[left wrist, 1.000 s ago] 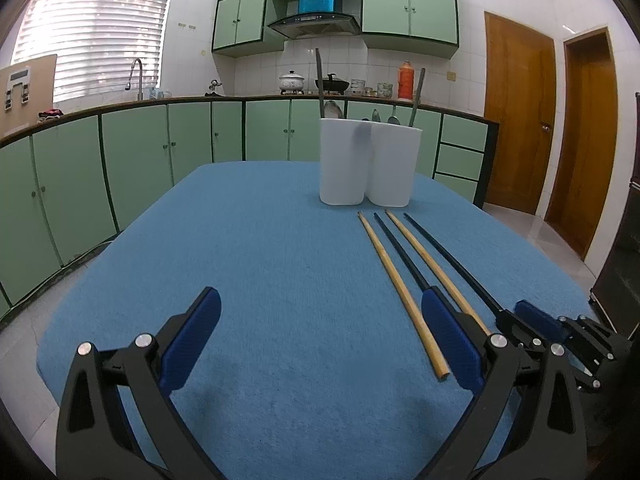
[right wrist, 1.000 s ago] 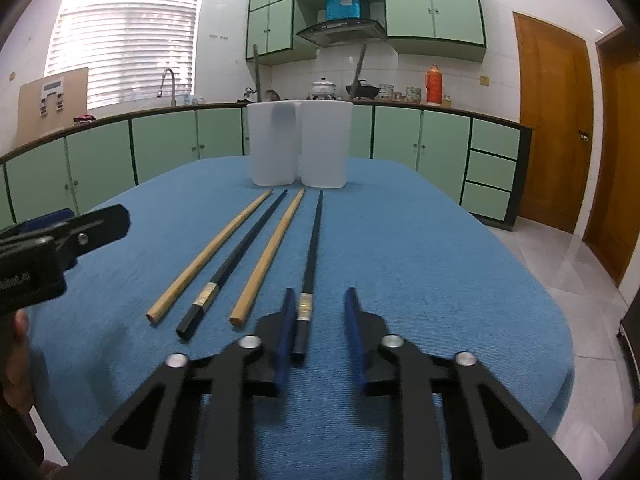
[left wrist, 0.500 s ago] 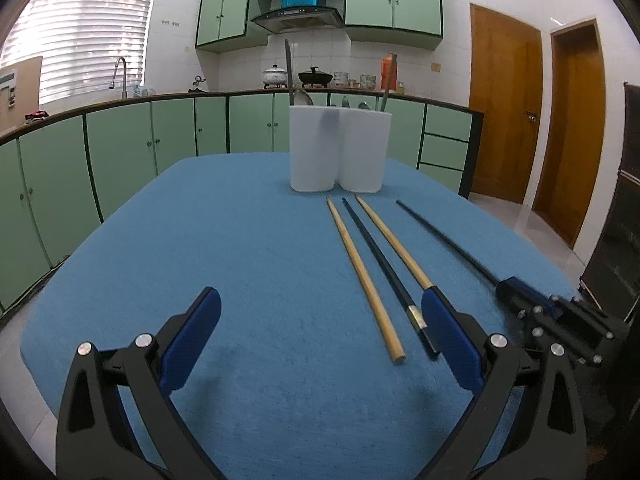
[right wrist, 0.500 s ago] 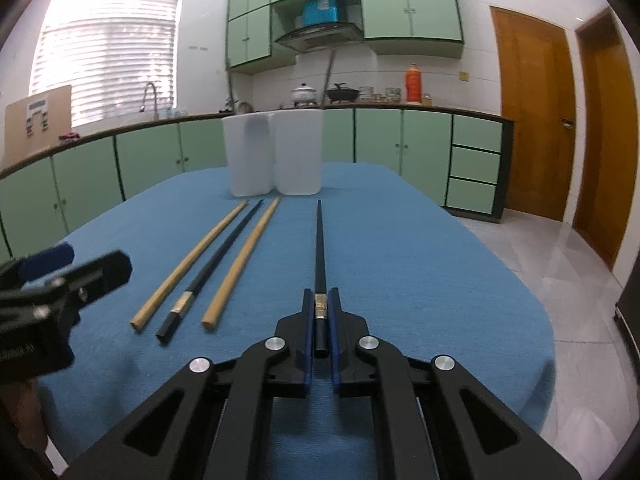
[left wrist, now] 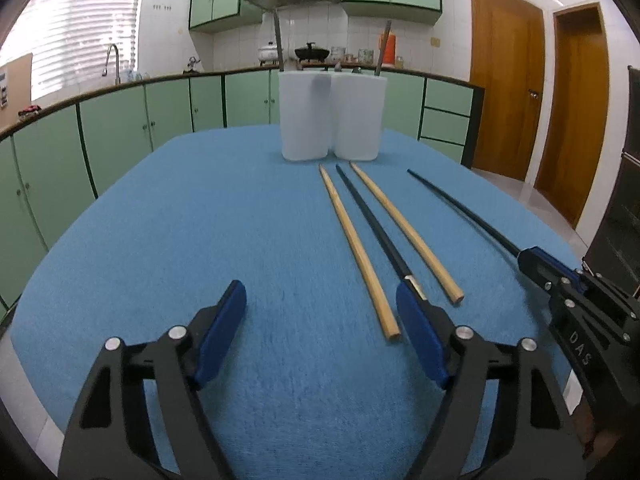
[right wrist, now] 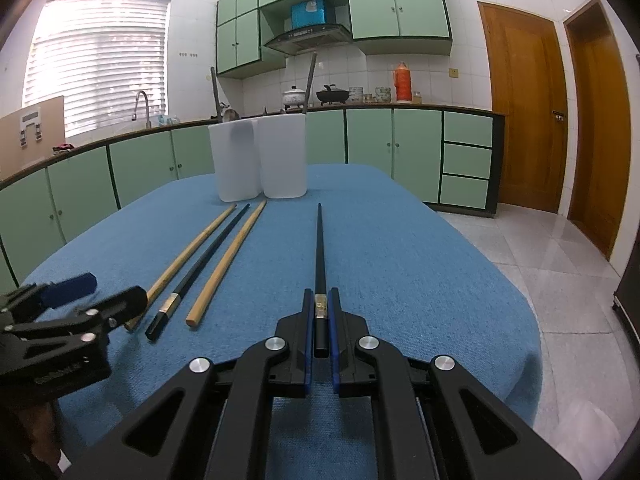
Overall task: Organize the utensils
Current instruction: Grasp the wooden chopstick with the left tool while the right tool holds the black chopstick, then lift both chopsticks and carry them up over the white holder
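My right gripper (right wrist: 321, 304) is shut on a black chopstick (right wrist: 319, 248) and holds it off the blue tablecloth, tip toward the far holders. It also shows in the left wrist view (left wrist: 532, 258) with the chopstick (left wrist: 460, 210). Two wooden chopsticks (left wrist: 358, 246) (left wrist: 404, 228) and another black chopstick (left wrist: 374, 226) lie side by side on the cloth. My left gripper (left wrist: 320, 312) is open and empty, just left of their near ends. Two white utensil holders (left wrist: 306, 116) (left wrist: 358, 116) stand at the far end with handles sticking out.
The blue table (left wrist: 200, 220) drops off at its rounded edges. Green kitchen cabinets (left wrist: 120, 120) run behind and to the left. Wooden doors (right wrist: 524, 112) and tiled floor (right wrist: 560, 264) lie to the right.
My right gripper closed on the rightmost black chopstick, lifted it and carried it to the right, away from the other three. My left gripper stayed open.
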The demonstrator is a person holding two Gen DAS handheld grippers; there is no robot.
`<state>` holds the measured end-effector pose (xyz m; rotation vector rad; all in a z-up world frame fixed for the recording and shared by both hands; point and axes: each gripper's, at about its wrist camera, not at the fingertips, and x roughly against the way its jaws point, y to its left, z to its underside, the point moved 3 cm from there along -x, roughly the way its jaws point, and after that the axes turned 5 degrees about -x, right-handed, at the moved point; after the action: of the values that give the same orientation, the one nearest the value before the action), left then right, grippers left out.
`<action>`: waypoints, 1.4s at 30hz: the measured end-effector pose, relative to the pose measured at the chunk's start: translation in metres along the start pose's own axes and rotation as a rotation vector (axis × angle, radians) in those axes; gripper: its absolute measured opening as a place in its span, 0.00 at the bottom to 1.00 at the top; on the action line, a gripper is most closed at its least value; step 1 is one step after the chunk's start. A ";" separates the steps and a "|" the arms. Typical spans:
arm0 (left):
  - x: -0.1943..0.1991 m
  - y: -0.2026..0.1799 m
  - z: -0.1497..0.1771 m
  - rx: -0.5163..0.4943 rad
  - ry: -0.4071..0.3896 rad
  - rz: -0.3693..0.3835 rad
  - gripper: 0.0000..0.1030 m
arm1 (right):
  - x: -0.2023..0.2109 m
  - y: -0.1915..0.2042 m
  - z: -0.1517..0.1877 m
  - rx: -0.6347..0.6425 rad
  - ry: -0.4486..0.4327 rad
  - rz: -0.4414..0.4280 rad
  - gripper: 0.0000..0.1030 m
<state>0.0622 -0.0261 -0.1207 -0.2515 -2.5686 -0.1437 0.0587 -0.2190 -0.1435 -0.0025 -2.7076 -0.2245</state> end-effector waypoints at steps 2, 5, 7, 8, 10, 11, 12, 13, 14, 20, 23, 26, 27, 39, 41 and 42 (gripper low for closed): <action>-0.001 -0.001 0.001 -0.004 0.004 -0.004 0.69 | 0.000 0.000 0.000 -0.001 0.000 0.000 0.07; -0.002 -0.006 0.001 -0.012 0.007 -0.002 0.64 | 0.000 0.000 0.000 -0.001 0.000 -0.001 0.07; -0.002 -0.008 0.002 -0.017 0.007 -0.006 0.57 | 0.001 0.000 0.000 -0.002 -0.001 -0.001 0.07; -0.002 -0.009 0.002 -0.019 0.006 -0.005 0.55 | 0.001 0.000 0.000 -0.003 -0.001 -0.001 0.07; -0.001 -0.012 0.001 -0.022 0.005 -0.001 0.45 | 0.001 -0.001 0.001 -0.005 -0.002 -0.003 0.07; -0.001 -0.013 0.001 -0.024 0.005 0.003 0.42 | 0.001 -0.001 0.001 -0.006 -0.003 -0.005 0.07; -0.001 -0.015 0.001 -0.027 0.005 0.011 0.35 | 0.001 -0.002 0.000 -0.007 -0.004 -0.005 0.07; 0.000 -0.017 0.001 -0.030 0.004 0.018 0.28 | 0.002 -0.002 0.000 -0.009 -0.006 -0.007 0.07; 0.000 -0.019 0.001 -0.036 0.003 0.027 0.23 | 0.002 -0.002 0.000 -0.010 -0.009 -0.008 0.07; 0.004 -0.021 -0.001 -0.014 0.003 0.050 0.07 | 0.007 -0.006 -0.004 -0.014 -0.027 -0.014 0.07; 0.010 -0.017 -0.006 -0.011 -0.025 0.032 0.06 | 0.010 -0.007 -0.007 -0.010 -0.042 -0.012 0.07; 0.021 -0.013 -0.014 -0.017 -0.066 0.017 0.06 | 0.015 -0.007 -0.012 -0.008 -0.062 -0.015 0.07; 0.025 -0.013 -0.018 -0.021 -0.081 0.013 0.06 | 0.016 -0.009 -0.014 -0.006 -0.068 -0.015 0.07; 0.075 0.000 -0.089 -0.053 -0.269 -0.005 0.06 | 0.045 -0.014 -0.100 0.010 -0.184 -0.110 0.07; 0.079 0.003 -0.103 -0.044 -0.285 0.005 0.06 | 0.049 -0.013 -0.116 0.011 -0.189 -0.133 0.07; 0.081 0.004 -0.108 -0.041 -0.291 0.007 0.06 | 0.049 -0.012 -0.123 0.011 -0.188 -0.140 0.07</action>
<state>0.0518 -0.0270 0.0140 -0.3171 -2.8552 -0.1681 0.0645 -0.2517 -0.0145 0.1784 -2.8988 -0.2622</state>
